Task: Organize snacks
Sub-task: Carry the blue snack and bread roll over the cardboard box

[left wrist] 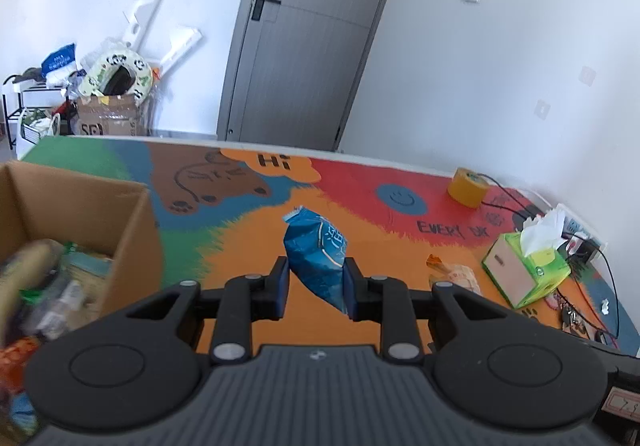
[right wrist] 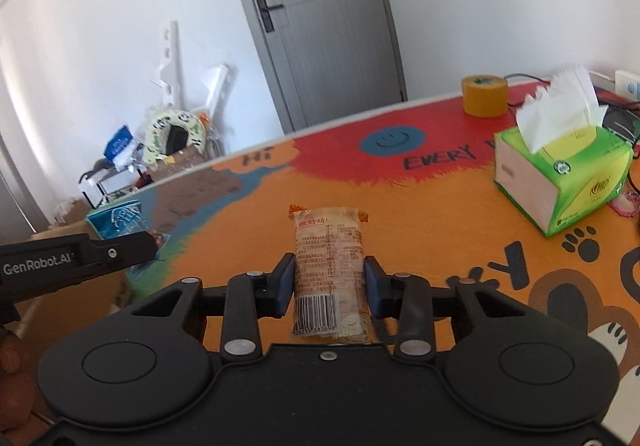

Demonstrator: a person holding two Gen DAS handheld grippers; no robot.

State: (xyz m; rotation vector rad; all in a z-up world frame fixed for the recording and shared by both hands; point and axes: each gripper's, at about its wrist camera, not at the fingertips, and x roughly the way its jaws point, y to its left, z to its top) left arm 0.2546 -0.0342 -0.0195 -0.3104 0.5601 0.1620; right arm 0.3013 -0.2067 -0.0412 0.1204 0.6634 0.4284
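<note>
Both grippers are carrying: left gripper (left wrist: 316,286) clenches the blue snack bag (left wrist: 318,254), right gripper (right wrist: 330,282) grasps a clear-wrapped pastry (right wrist: 330,258); next, likely release over the cardboard box (left wrist: 80,206).

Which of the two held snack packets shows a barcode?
The clear wrapped pastry packet in the right gripper; its barcode faces the camera. The blue foil packet in the left gripper shows none.

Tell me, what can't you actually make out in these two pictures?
- Cardboard box contents, left wrist view: blurred and cut by the frame edge.
- Blue snack bag lower tip: behind the left gripper.
- Wrapped pastry print, right wrist view: too small; its end hides behind the right gripper.
- Clutter by the door: too small.
</note>
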